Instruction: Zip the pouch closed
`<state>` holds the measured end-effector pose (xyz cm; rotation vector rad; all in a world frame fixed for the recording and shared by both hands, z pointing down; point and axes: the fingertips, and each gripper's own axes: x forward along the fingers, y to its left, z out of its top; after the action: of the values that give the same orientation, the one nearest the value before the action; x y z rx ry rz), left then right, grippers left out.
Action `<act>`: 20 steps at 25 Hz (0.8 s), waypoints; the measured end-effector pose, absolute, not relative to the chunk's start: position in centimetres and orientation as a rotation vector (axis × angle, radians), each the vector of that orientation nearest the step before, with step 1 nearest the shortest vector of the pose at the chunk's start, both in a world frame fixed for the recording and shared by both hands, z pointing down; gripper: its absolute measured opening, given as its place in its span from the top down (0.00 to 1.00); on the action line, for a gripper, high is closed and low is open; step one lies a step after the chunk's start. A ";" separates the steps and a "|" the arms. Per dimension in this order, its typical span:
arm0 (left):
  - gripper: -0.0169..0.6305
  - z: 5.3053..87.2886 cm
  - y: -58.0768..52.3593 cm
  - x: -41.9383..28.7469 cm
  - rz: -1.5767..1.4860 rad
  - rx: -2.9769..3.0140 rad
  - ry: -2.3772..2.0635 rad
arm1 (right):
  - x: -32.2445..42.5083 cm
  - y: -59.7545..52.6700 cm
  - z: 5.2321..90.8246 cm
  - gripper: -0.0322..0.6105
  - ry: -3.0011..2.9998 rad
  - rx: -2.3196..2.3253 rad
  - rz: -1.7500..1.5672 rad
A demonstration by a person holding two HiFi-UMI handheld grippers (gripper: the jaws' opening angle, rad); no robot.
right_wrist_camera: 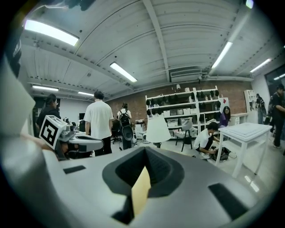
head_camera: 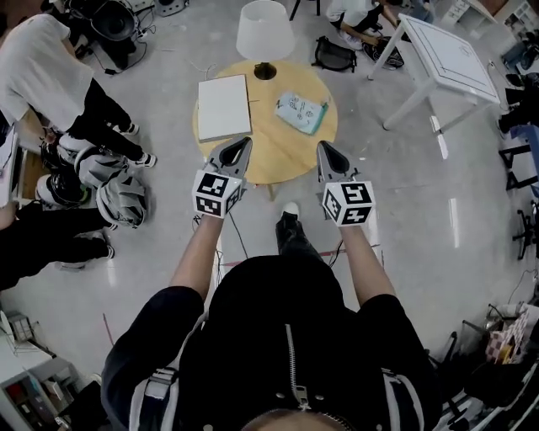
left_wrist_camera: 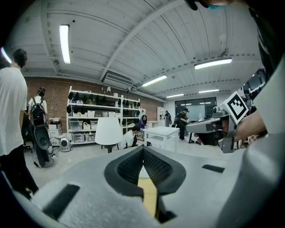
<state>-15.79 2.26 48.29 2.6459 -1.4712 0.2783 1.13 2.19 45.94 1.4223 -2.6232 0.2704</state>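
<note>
A pale teal patterned pouch [head_camera: 301,112] lies flat on the right half of a round wooden table [head_camera: 269,160]. My left gripper [head_camera: 243,144] hovers over the table's near edge, below a white board [head_camera: 223,107], jaws shut and empty. To its right, my right gripper [head_camera: 322,149] is held level with it, just short of the pouch, also shut with nothing in it. Both gripper views look out level across the room; the pouch is not in them. The left gripper view shows closed pads [left_wrist_camera: 153,167] and the right gripper [left_wrist_camera: 213,127] alongside.
A white lamp [head_camera: 264,34] stands at the table's far edge. A white square table [head_camera: 450,55] is at the back right. A person in a white shirt [head_camera: 38,63] stands at the left beside helmets and bags [head_camera: 101,189]. Another person [head_camera: 362,17] crouches beyond.
</note>
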 end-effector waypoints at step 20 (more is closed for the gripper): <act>0.97 49.2 -20.4 -9.7 0.296 2.655 -1.339 | 6.9 -20.6 47.0 0.94 -2.555 1.505 0.314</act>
<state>-9.68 -20.35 49.22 2.6548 -1.3391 0.2956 6.92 -20.58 46.98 1.5052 -2.5546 0.3141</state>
